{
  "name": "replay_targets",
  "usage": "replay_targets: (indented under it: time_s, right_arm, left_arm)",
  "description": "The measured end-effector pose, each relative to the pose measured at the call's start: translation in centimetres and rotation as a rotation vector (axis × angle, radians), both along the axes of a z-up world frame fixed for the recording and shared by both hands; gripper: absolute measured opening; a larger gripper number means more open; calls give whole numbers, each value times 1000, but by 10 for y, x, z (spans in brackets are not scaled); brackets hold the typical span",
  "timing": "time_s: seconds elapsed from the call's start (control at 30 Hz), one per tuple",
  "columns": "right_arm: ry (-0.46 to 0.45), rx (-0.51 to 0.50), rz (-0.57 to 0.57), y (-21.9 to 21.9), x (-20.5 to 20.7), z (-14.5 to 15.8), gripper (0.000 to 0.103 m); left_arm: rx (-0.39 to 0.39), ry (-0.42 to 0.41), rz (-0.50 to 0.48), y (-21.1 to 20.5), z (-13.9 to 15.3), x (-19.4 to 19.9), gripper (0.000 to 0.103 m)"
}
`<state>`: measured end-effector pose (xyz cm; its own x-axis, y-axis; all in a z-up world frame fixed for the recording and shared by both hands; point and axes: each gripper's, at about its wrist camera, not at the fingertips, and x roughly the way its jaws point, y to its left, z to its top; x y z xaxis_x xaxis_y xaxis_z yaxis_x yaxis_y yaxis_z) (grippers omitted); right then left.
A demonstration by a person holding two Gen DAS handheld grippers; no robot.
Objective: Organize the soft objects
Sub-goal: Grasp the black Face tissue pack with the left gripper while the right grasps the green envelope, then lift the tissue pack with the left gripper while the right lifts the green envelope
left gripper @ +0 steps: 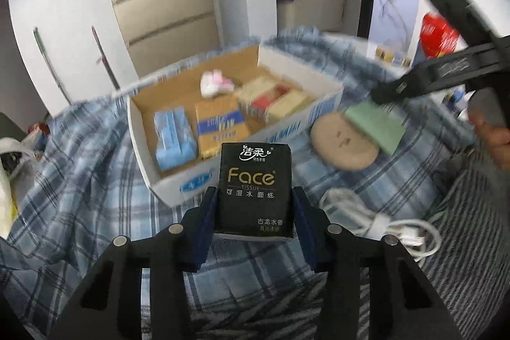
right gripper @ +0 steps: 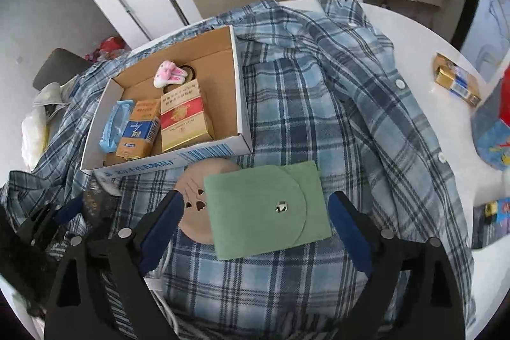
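L gripper (left gripper: 255,206) pinching tissue pack (left gripper: 255,180) short of box (left gripper: 165,180), R gripper (right gripper: 255,212) spread over green pouch (right gripper: 255,206); soft pack cld slip w/ loose squeeze.

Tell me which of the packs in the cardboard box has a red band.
The largest pack, lying rightmost in the cardboard box, cream and gold with a red band. The orange pack carries a blue panel; the light blue pack is plain.

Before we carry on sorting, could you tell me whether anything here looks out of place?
A white cable lies tangled on the plaid shirt beside the box, hardly a soft object. Loose packs also sit apart on the white table.
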<state>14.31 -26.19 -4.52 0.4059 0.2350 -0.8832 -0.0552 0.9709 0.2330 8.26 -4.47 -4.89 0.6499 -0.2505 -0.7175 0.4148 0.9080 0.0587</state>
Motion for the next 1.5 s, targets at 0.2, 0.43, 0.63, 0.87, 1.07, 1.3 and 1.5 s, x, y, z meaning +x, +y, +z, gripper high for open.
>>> replay_targets:
  time_s: [0.2,0.43,0.63,0.87,1.07,1.3,1.5]
  right_arm:
    - [70,11,-113,7,1,-13,91]
    - [-14,-111,-159,23,21,-14,91]
    - [33,-179,-43,38,17,-30,91]
    - [-5,-227,-24,46,-1,-35,76]
    - [-95,-390,55,73,-16,-23,32]
    - [-210,-400,88,82,-41,17,15]
    - [-302,-338,95,83,-50,59,10]
  left_arm:
    - [-138,-211,13,2,32,-28,48]
    - [-224,-281,67,13,44,-37,48]
    - [-207,-263,76,12,38,-32,48]
    - [-202,-305,71,9,42,-42,48]
    - [-222,-328,71,13,47,-47,48]
    - [-262,-360,86,19,56,-54,48]
    - [-279,-388,98,23,60,-58,48]
